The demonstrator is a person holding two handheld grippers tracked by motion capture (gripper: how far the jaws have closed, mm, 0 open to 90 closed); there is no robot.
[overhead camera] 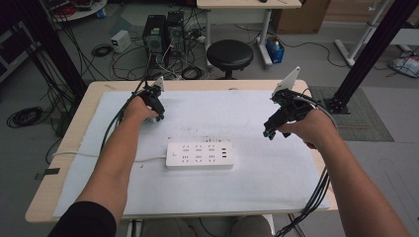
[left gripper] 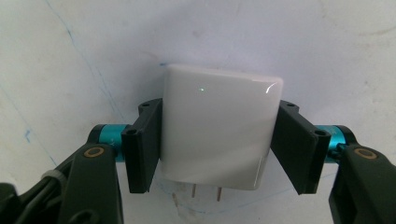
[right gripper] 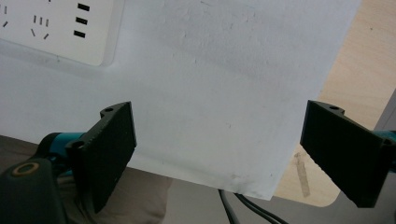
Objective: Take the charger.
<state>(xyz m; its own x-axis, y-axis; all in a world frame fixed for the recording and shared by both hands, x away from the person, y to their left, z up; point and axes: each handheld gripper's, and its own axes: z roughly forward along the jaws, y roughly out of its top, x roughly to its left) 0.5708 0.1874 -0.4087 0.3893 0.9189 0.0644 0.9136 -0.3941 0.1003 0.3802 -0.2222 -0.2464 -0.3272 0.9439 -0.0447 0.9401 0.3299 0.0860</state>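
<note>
Item: white plug adapter (left gripper: 219,130), in my left gripper (overhead camera: 157,114) near the desk's (overhead camera: 64,163) far left corner, over the white sheet (overhead camera: 276,173).

Look: glossy white block with rounded corners and a small light reflection on its face; two metal prongs at its lower end.

Handling, as I judge it: light, rigid, hard-shelled and slick, so it could twist between the pads. Best held on its two flat sides, as now, leaving the prongs free.

Left tool: jaws clamped against opposite sides of the adapter.

Right tool: my right gripper (overhead camera: 274,123) hangs above the desk's right edge, jaws spread wide, holding nothing.

Nearby: white power strip (overhead camera: 199,155) at mid-desk, well apart from the adapter; its sockets face up, cord running off the left edge.
</note>
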